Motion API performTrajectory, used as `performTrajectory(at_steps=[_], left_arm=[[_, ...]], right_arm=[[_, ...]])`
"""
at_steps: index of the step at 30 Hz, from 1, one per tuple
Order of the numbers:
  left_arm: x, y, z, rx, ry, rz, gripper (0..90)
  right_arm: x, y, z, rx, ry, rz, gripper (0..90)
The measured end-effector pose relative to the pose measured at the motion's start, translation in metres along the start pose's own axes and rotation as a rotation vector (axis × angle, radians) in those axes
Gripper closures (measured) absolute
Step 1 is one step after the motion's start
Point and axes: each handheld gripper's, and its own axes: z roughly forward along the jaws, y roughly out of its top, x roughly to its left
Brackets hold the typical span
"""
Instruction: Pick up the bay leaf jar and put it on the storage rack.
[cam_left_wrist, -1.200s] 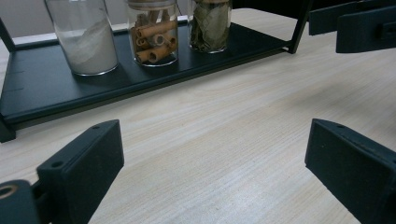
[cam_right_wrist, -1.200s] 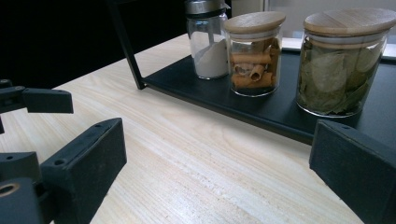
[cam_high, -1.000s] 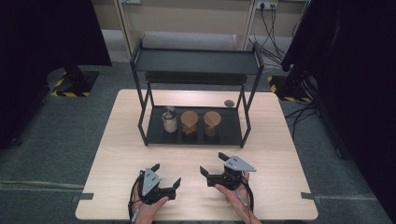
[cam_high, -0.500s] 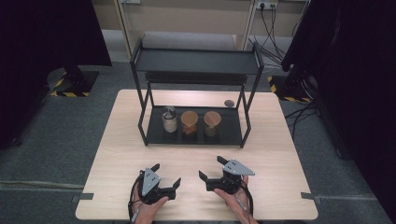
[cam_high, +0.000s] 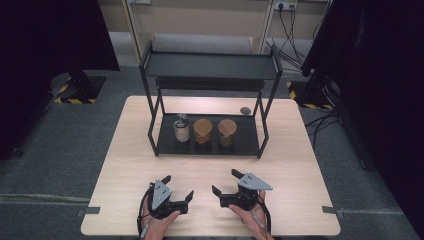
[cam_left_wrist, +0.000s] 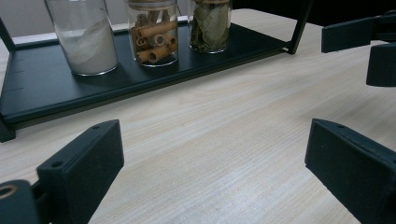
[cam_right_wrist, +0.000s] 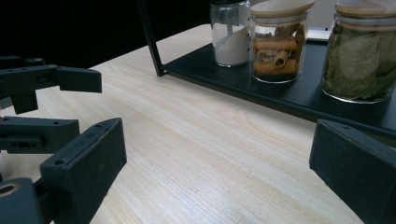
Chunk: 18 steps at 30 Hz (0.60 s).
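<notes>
Three glass jars stand in a row on the bottom tray of a black two-tier rack: a metal-lidded jar of white powder, a wood-lidded jar of cinnamon sticks and a wood-lidded jar of dried leaves. My left gripper rests near the table's front edge, open, with nothing but bare table between its jaws. My right gripper sits beside it, also open and empty. Both point toward the rack. The left gripper view has the powder jar nearest, and the right gripper view has the leaf jar nearest.
A small dark round object lies on the light wooden table behind the rack's right leg. The rack's top shelf is bare. Grey floor surrounds the table, with dark curtains at both sides.
</notes>
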Motion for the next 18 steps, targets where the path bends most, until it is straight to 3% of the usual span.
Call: performTrajectory(at_steps=[18], left_arm=[[0.0001, 0.0001, 0.0001, 0.001, 0.000, -0.001, 4.1]], right_arm=[[-0.0002, -0.0002, -0.0012, -0.004, -0.005, 0.001, 4.2]])
